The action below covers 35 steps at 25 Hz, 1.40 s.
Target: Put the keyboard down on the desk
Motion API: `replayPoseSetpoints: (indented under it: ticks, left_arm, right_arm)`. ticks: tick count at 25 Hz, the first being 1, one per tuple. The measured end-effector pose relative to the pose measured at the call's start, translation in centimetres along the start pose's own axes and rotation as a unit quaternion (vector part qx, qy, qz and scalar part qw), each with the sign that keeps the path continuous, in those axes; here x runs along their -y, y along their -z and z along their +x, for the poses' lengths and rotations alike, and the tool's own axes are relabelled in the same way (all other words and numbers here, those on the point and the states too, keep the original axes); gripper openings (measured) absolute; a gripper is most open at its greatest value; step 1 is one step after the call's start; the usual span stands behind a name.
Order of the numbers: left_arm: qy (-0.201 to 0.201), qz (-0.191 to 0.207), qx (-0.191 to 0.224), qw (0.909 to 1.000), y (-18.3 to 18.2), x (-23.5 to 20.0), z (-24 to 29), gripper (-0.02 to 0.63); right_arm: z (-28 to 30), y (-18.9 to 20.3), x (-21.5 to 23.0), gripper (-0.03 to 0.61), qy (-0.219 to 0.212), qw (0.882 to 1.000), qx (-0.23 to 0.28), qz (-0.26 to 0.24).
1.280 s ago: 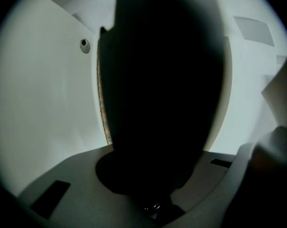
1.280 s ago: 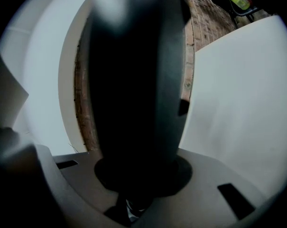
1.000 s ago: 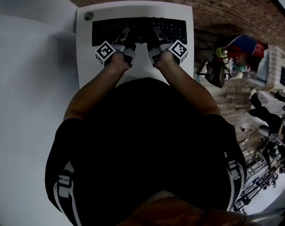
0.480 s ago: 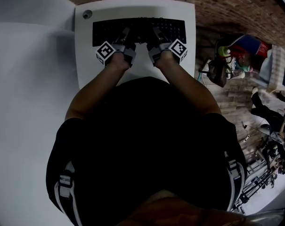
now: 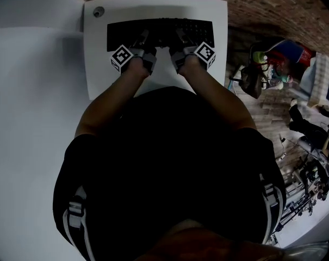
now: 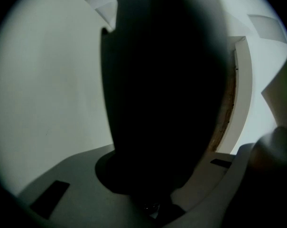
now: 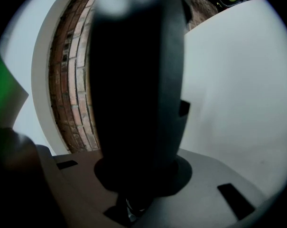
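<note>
A black keyboard (image 5: 160, 33) stretches across the far half of the white desk (image 5: 99, 69) in the head view. My left gripper (image 5: 143, 40) grips its near edge left of centre, and my right gripper (image 5: 179, 39) grips it right of centre. Both are shut on it. In the left gripper view the keyboard (image 6: 167, 89) is a dark mass that fills the gap between the grey fingers (image 6: 72, 194). The right gripper view shows the keyboard (image 7: 134, 89) the same way between its fingers (image 7: 219, 189). Whether it rests on the desk or hangs just above it I cannot tell.
A round grommet (image 5: 98, 12) sits at the desk's far left corner. Brick floor (image 5: 262, 10) runs beyond the desk's far and right edges. Bags and clutter (image 5: 273, 61) stand on the floor to the right. A pale wall or floor area (image 5: 28, 118) lies left.
Both grippers and the keyboard have shifted slightly toward the desk's far edge in the head view. The grip on the keyboard looks the same.
</note>
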State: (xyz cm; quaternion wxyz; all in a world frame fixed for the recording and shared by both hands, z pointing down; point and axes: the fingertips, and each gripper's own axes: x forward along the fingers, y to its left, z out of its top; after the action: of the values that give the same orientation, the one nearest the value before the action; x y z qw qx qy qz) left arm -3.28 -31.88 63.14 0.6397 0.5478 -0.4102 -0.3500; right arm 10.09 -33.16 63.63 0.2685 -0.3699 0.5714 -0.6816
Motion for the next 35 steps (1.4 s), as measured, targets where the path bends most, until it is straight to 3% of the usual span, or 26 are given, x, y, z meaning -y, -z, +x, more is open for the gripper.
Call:
replayPoseSetpoints:
  ticks: [11, 35]
  left_arm:
    - [-0.016, -0.013, 0.02, 0.9996, -1.3, -2.6, 0.6, 0.087]
    - [-0.051, -0.028, 0.028, 0.9979, -3.0, -7.8, 1.2, 0.086]
  right_arm:
    - [2.3, -0.2, 2.3, 0.103, 0.012, 0.999, -0.025, -0.033]
    - [4.5, 0.3, 7.3, 0.103, 0.046, 0.998, -0.036, -0.017]
